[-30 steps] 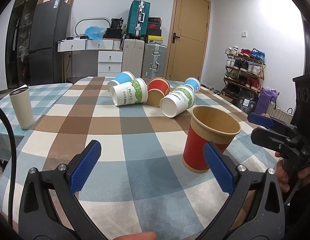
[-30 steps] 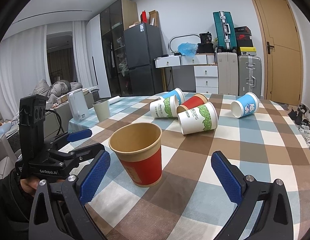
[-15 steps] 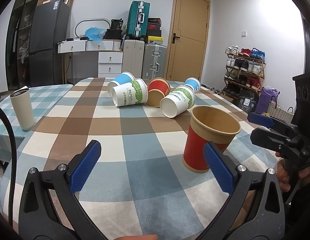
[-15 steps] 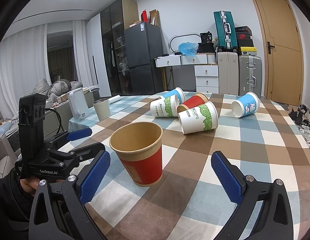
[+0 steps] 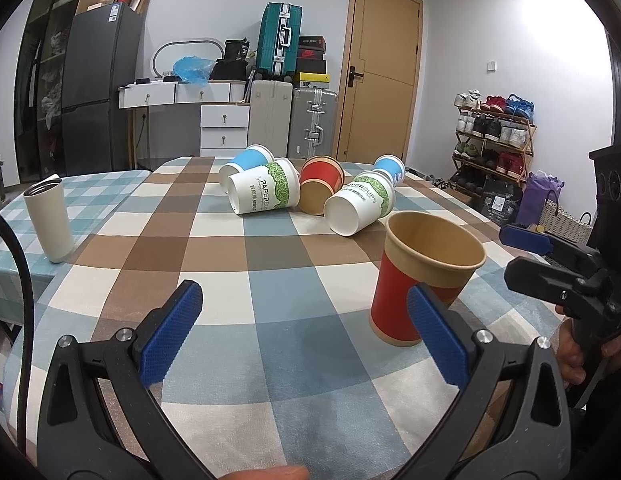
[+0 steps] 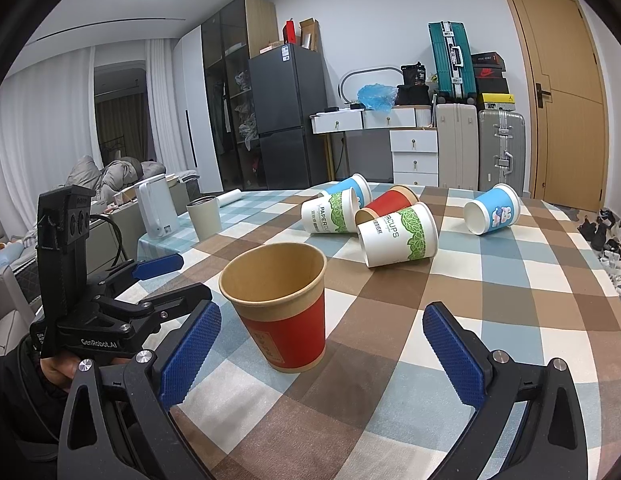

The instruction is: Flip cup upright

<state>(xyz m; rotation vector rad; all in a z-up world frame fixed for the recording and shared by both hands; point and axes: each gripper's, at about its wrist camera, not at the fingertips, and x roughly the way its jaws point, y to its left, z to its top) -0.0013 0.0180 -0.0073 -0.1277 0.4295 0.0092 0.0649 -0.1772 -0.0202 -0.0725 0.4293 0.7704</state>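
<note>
A red paper cup (image 5: 420,276) stands upright on the checked tablecloth; it also shows in the right wrist view (image 6: 282,304). Behind it several cups lie on their sides: a white-green cup (image 5: 266,192), a red cup (image 5: 320,190), a second white-green cup (image 5: 360,208) and two blue cups (image 5: 246,162) (image 5: 388,168). My left gripper (image 5: 302,336) is open and empty, just short of the upright cup, which sits by its right finger. My right gripper (image 6: 320,352) is open and empty, with the upright cup just ahead between its fingers, nearer the left one.
A cream tumbler (image 5: 48,220) stands near the table's left side, and a white kettle (image 6: 156,208) beyond it. The table edge (image 6: 614,304) runs along the right. Suitcases, drawers, a fridge and a shoe rack stand beyond the table.
</note>
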